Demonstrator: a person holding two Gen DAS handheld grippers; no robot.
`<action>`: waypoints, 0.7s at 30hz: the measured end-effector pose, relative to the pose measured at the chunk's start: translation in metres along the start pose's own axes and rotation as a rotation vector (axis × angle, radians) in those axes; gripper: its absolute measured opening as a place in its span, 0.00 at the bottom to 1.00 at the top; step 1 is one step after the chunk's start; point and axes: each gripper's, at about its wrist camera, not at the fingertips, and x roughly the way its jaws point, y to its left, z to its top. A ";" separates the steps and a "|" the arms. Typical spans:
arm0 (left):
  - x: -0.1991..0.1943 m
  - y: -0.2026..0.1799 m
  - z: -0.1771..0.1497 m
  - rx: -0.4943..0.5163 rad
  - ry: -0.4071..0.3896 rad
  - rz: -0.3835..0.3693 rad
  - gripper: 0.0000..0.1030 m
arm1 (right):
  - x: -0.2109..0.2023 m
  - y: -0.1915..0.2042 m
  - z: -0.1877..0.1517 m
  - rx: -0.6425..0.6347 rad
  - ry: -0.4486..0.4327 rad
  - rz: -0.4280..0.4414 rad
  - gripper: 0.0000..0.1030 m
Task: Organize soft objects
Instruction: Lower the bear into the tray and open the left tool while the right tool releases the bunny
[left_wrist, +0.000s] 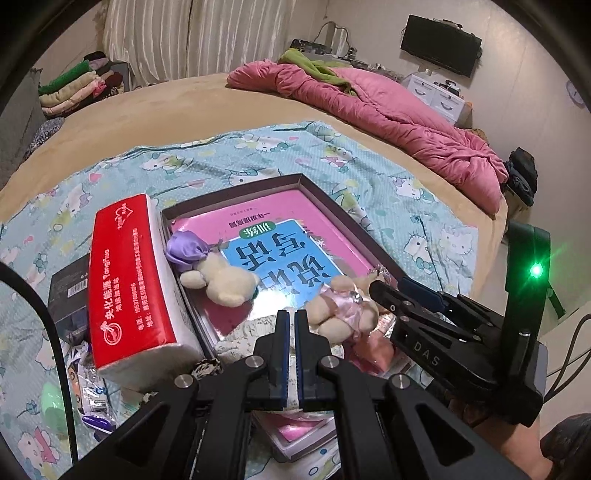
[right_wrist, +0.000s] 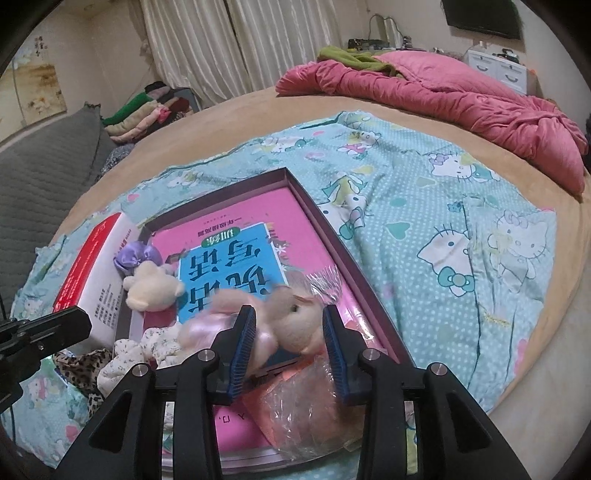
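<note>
1. My right gripper stands part open, its ribbed blue pads either side of the pink-dressed plush bear; the toy is blurred, and I can't see the pads pressing its fur.
2. My left gripper is shut, pads together on nothing, hovering beside that bear.
3. The bear lies on a glossy pink book inside a shallow dark tray with thin upright walls.
4. A second cream bear, purple satin bonnet, lies at the tray's left edge, against a soft red-and-white tissue pack.
5. Crinkled clear plastic sits just below my right pads; floral and leopard cloth bunches at the tray's near-left corner.
6. Right of the tray the cartoon-cat sheet lies flat and open; a rumpled pink quilt is well beyond.
</note>
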 end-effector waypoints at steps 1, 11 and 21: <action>0.001 0.000 -0.001 0.000 0.005 -0.001 0.03 | 0.000 0.000 0.000 0.001 0.000 0.002 0.38; 0.005 -0.001 -0.003 -0.011 0.025 -0.030 0.03 | -0.008 -0.004 0.000 0.022 -0.033 0.039 0.43; 0.002 0.000 -0.005 -0.021 0.029 -0.029 0.04 | -0.019 -0.004 0.001 0.033 -0.070 0.065 0.53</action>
